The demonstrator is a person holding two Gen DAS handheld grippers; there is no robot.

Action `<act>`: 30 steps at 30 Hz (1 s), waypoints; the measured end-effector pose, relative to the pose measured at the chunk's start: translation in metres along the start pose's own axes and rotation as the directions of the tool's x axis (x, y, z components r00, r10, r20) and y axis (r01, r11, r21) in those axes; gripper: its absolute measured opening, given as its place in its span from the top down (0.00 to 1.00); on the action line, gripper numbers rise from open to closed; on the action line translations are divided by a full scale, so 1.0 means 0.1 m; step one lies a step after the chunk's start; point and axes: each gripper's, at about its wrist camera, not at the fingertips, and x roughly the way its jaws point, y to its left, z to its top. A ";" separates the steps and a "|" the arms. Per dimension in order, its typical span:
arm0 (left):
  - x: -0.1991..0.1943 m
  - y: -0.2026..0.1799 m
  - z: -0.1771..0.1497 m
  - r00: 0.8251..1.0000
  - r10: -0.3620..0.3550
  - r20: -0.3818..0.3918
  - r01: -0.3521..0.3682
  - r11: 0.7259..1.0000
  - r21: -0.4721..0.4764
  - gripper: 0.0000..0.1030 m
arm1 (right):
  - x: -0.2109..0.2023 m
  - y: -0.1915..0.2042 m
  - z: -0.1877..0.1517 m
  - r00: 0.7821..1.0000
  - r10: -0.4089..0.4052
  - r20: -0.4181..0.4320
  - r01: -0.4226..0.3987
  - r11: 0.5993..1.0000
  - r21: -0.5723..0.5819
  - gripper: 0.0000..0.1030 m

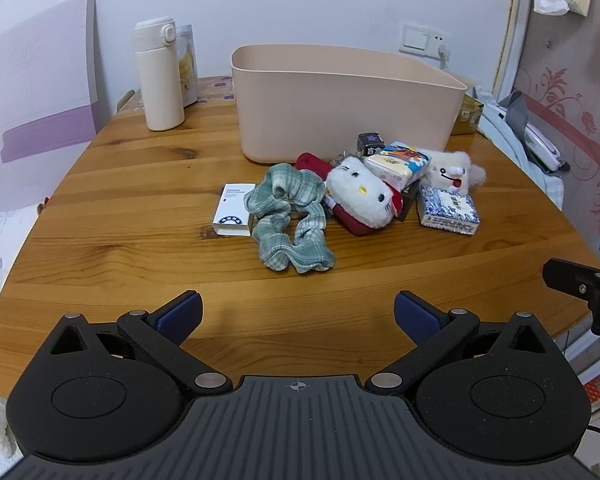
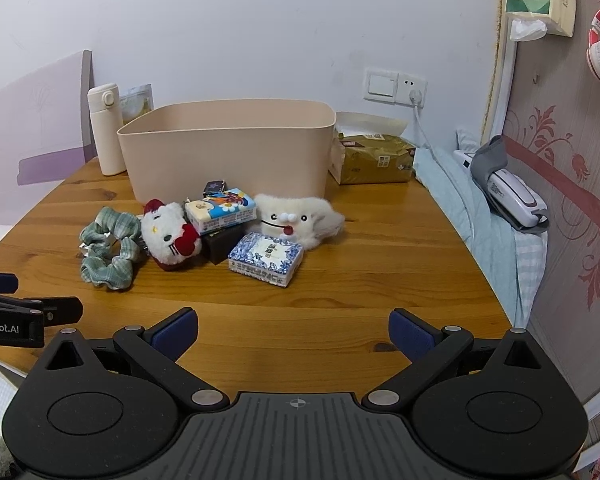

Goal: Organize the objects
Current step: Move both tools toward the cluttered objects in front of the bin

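The left wrist view showed a small white box lying flat just left of the green scrunchie; in the right wrist view the scrunchie hid nearly all of it. The right wrist view alone showed a gold tissue pack behind the right end of the pink bin, a wall socket with a cord running down, and a white device on the pale blue bedding at the right.

The things to be sorted lay in a cluster on the wooden table, just in front of the bin: the scrunchie, a white cat plush with red parts, a colourful tissue packet propped on a dark box, a fluffy white plush, a blue-and-white box and a small dark cube nearest the bin. A white bottle stood upright to the left of the bin.

The left gripper was spread wide and held nothing, hanging over the near part of the table. The right gripper was likewise spread and empty. Each showed at the edge of the other's view.

Bare wood lay between both grippers and the cluster. The table's curved edge fell away on the left toward a purple panel and on the right toward the bedding.
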 end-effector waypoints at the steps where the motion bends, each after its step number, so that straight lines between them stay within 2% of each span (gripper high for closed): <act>1: 0.00 0.00 0.00 1.000 0.000 0.001 0.000 1.000 -0.001 0.00 | 0.00 0.00 0.00 1.000 0.000 -0.001 0.000 1.000 -0.001 0.00; 30: 0.07 0.02 -0.01 1.000 -0.001 -0.014 0.001 1.000 0.005 0.00 | 0.09 -0.04 0.02 1.000 -0.010 -0.011 0.010 1.000 0.009 0.00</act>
